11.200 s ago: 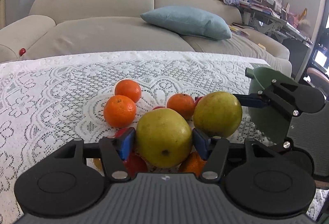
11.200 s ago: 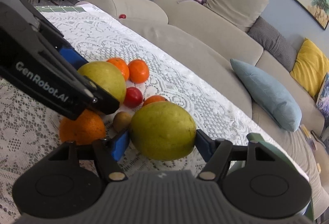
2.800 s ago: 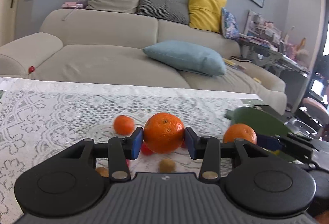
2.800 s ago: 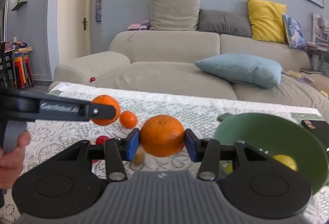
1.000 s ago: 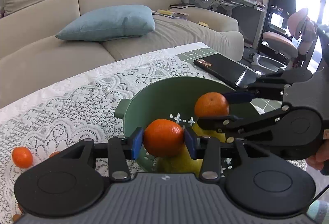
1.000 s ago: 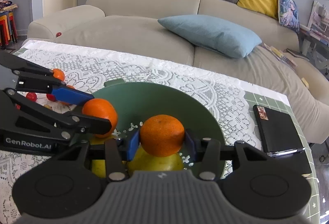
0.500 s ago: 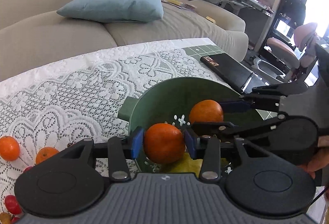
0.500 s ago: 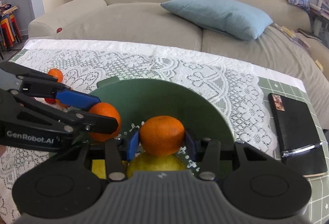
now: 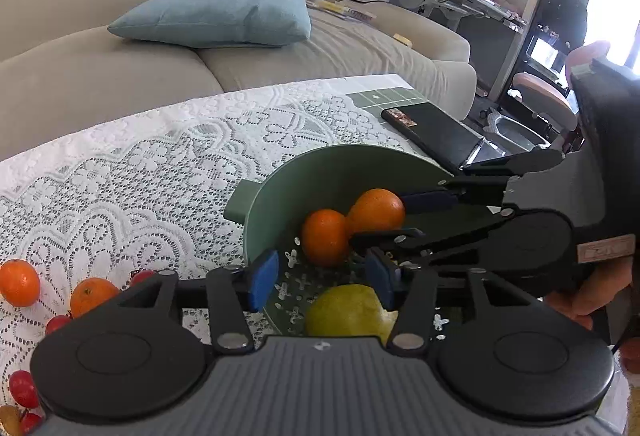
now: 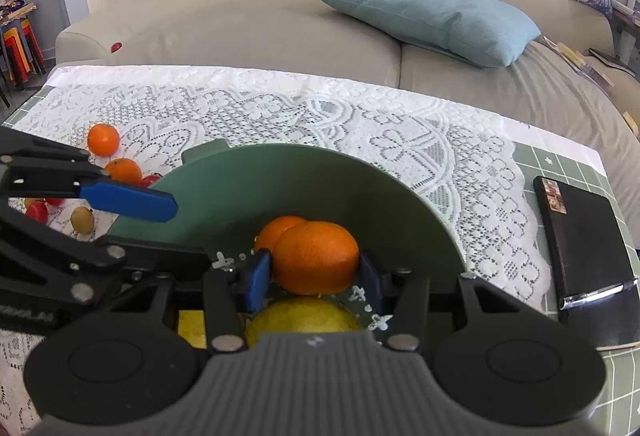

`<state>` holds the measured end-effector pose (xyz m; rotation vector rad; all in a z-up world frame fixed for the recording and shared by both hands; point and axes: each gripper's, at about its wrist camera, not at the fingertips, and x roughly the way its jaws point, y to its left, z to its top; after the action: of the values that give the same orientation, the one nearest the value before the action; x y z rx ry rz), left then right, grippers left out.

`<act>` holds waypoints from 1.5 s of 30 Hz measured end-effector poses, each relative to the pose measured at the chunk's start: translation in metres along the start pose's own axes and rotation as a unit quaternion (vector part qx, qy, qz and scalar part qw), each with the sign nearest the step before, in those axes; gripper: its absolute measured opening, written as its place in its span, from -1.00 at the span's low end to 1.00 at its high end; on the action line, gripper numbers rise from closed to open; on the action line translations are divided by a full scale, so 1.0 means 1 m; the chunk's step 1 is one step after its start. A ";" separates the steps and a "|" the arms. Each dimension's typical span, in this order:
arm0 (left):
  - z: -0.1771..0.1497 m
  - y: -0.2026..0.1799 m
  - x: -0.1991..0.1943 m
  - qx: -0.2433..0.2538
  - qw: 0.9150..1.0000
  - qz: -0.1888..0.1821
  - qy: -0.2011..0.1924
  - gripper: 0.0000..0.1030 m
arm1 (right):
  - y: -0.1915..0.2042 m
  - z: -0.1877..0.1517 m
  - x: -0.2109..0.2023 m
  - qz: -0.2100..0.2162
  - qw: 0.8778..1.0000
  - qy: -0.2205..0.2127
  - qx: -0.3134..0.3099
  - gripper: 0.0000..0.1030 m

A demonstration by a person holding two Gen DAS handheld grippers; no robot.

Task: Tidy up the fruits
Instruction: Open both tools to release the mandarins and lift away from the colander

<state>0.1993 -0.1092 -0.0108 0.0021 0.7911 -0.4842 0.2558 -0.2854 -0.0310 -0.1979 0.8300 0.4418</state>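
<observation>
In the left wrist view my left gripper (image 9: pixel 322 278) hangs over the green bowl (image 9: pixel 280 188), jaws opening and nothing between the blue pads. Just past them an orange (image 9: pixel 324 238) lies loose in the bowl, above a yellow-green fruit (image 9: pixel 348 310). My right gripper (image 10: pixel 314 278) is low inside the bowl (image 10: pixel 400 196), shut on a second orange (image 10: pixel 316 258). Its jaws are starting to ease, but the pads still touch the orange. The loose orange (image 10: pixel 278 230) sits right behind it. The left gripper (image 10: pixel 188 232) comes in from the left, and the right gripper (image 9: pixel 376 218) from the right.
A black flat case (image 10: pixel 576 240) lies on the table right of the bowl. On the lace cloth to the left lie two oranges (image 10: pixel 103 139) (image 10: pixel 122 170), small red fruits (image 9: pixel 22 388) and a brownish fruit (image 10: pixel 82 220). A sofa stands behind the table. A hand (image 9: pixel 592 292) holds the right gripper.
My left jaws have spread and the orange they held has dropped forward into the bowl. The right gripper, still on its orange, has sunk a little deeper into the bowl.
</observation>
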 end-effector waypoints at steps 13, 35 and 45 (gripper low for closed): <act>-0.012 -0.010 -0.040 0.011 0.999 0.003 -0.037 0.25 | 0.009 -0.008 -0.023 -0.023 0.999 -0.026 -0.015 0.26; -0.060 0.025 -0.120 -0.012 0.985 0.133 -0.110 0.28 | 0.113 -0.041 -0.070 -0.049 0.985 -0.158 0.041 0.49; -0.077 0.072 -0.139 -0.069 0.974 0.171 -0.130 0.28 | 0.165 -0.034 -0.049 -0.026 0.984 -0.172 0.032 0.49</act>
<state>0.0933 0.0272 0.0167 -0.0516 0.5494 -0.0979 0.1298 -0.1647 -0.0165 -0.0788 0.4975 0.3862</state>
